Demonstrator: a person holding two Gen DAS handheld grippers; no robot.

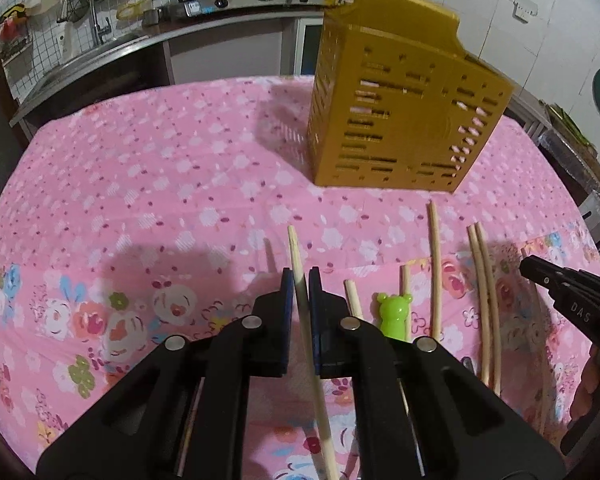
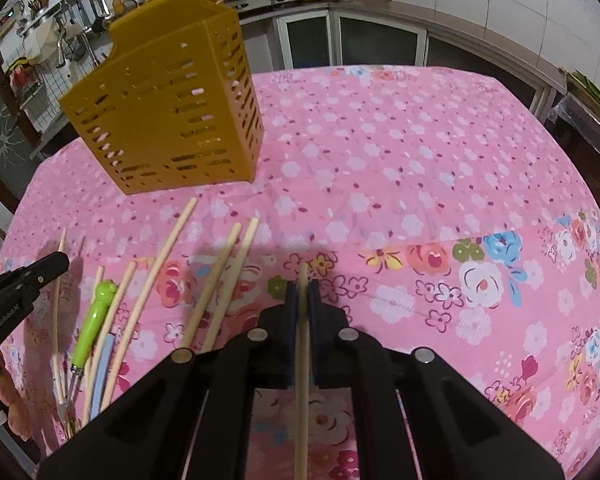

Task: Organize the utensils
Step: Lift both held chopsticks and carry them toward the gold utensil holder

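Left gripper (image 1: 301,280): jaws closed on one chopstick (image 1: 296,256), tip projecting forward over the tablecloth (image 1: 160,168).
Right gripper (image 2: 302,292): jaws closed on a second chopstick (image 2: 302,280), held likewise.
Loose utensils: further chopsticks (image 1: 434,272) and a green bear-topped utensil (image 1: 394,314) lie between the two grippers.
Holder (image 1: 400,112): gold slotted caddy, upright beyond the utensils.
Technique: probably lift each stick clear, tilt it tip-down and lower it into the open top.
Lettering: "DAS" on the right gripper; "GenRobot.AI" on the left.
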